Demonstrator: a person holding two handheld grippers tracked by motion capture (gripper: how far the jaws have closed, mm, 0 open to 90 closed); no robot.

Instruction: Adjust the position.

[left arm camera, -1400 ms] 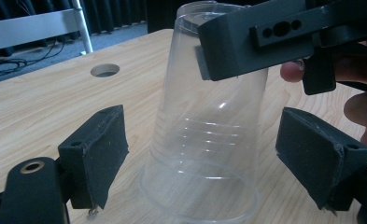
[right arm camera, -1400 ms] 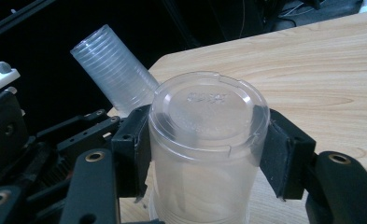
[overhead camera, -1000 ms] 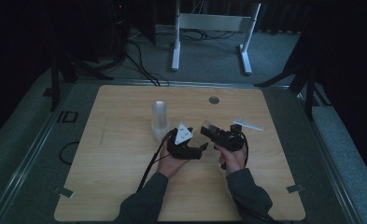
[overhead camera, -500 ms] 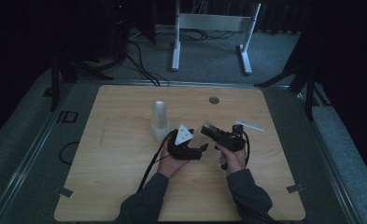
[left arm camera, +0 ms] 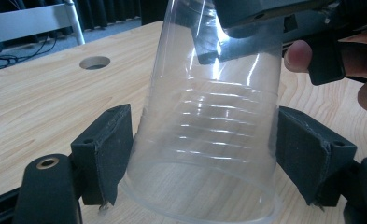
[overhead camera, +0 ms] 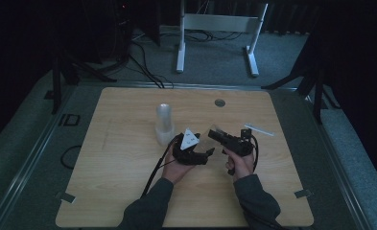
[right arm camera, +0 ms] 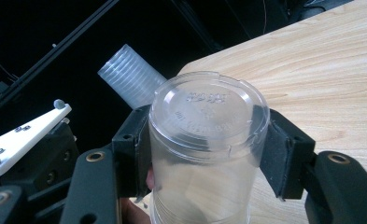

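A stack of cups [overhead camera: 164,123] is seen standing upright on the table [overhead camera: 109,158] at about ten o'clock from the left gripper [overhead camera: 201,155], just beside it. Between the two grippers, a single clear cup [overhead camera: 210,139] is held above the table centre. In the left gripper view, the cup [left arm camera: 209,140] lies between the pads, whose jaws have just been closing; the left pad [left arm camera: 111,149] is touching the wall, while a thin gap may remain at the right pad, so a firm grip cannot be confirmed. The right gripper [overhead camera: 214,135], at three o'clock from the left one, is clamped on the cup [right arm camera: 204,140] near its closed base, with the cup's long axis running along the jaws. Both hands are equally near; a straight pull along that axis is judged to be the coming move.
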